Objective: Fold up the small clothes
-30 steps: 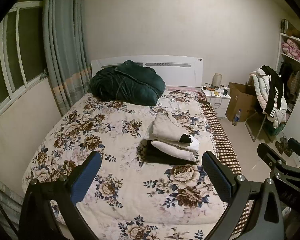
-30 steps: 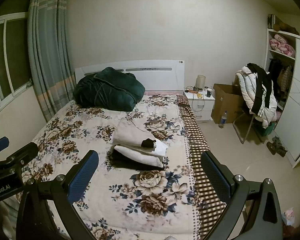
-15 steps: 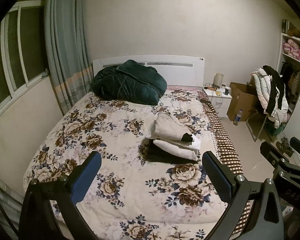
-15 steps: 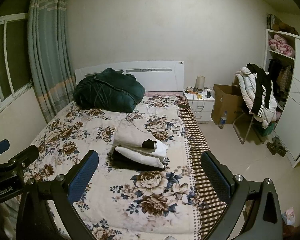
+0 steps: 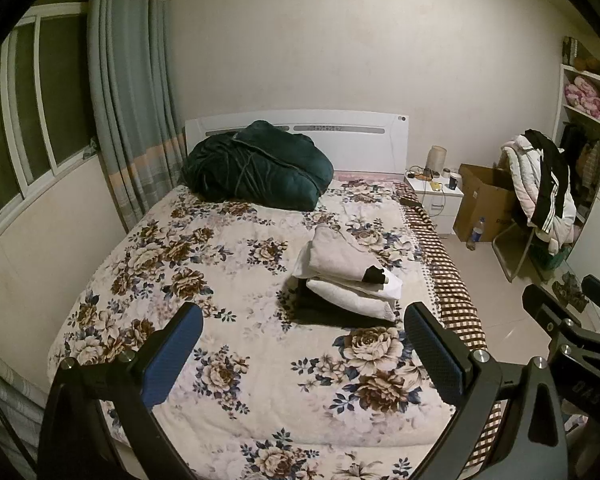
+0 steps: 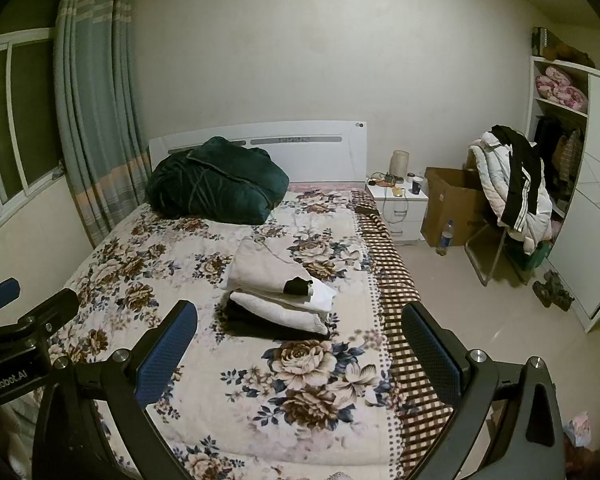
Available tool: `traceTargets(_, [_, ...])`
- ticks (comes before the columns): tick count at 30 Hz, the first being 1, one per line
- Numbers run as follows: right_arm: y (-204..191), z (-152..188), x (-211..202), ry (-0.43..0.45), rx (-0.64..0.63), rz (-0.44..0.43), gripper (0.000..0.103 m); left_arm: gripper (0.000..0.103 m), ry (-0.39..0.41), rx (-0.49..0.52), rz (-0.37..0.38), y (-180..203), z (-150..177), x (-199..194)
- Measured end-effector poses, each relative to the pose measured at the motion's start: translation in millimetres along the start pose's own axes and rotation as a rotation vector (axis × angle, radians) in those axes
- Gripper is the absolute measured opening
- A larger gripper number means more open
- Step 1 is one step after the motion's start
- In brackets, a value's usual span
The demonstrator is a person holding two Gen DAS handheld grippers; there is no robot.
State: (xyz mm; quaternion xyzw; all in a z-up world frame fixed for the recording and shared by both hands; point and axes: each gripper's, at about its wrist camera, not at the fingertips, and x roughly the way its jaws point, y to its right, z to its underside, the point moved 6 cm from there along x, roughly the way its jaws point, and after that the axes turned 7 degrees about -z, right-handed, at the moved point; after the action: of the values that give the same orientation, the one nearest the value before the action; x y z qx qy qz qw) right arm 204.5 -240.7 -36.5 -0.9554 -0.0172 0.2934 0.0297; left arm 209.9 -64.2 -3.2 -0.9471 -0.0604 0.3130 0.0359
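Both grippers gape wide above the foot of the bed, holding nothing.

Your left gripper (image 5: 302,354) and right gripper (image 6: 298,350) each have their blue-padded fingers (image 5: 172,354) spread fully apart over the floral bedspread (image 5: 228,376). The stack of folded clothes (image 5: 350,284) rests on the bed, at 12 o'clock from both grippers and well apart from them. A dark green bundle (image 5: 258,170) lies at 11 o'clock against the headboard (image 5: 364,138).

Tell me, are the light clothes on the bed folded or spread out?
Folded: the light clothes sit stacked in neat layers on the floral bedspread.
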Motion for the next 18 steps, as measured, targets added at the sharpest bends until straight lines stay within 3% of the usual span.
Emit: traceTargets(18, [-8.7,5.6,-11.9,0.001,0.017,0.007,0.103,0.103,-0.005,0.001,0.001,-1.5,2.2,-1.9])
